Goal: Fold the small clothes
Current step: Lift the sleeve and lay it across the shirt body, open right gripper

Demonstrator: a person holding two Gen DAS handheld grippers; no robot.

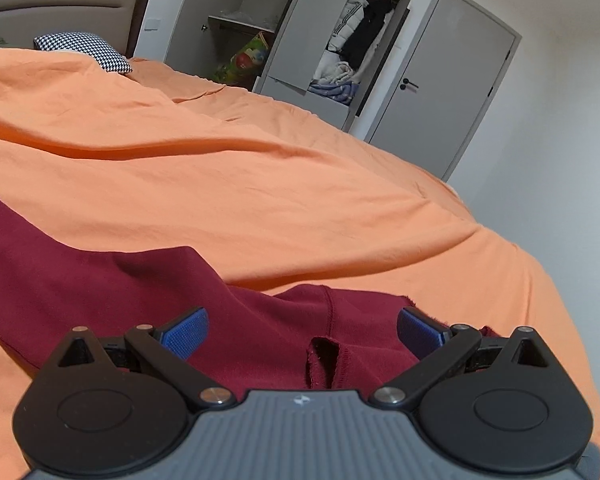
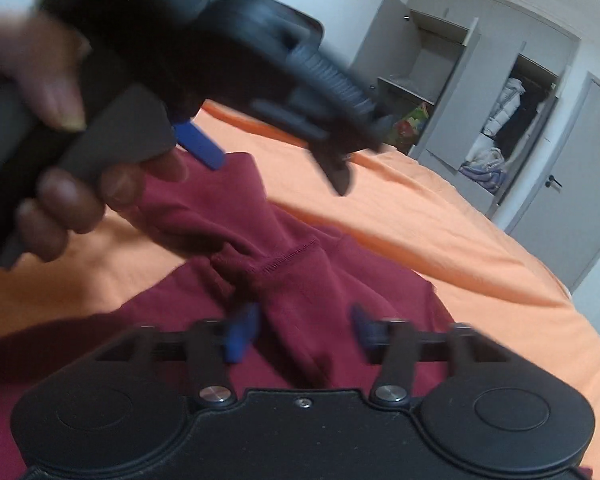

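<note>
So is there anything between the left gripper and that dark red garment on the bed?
Nothing visible. The left gripper is open, its blue pads straddling the maroon garment directly ahead on the orange bedsheet. The right gripper is open too, over another part of the same cloth.

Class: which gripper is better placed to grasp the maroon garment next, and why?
Right. The right gripper is open with a raised fold of the maroon garment between its fingers; the left gripper is open over flatter cloth.
</note>
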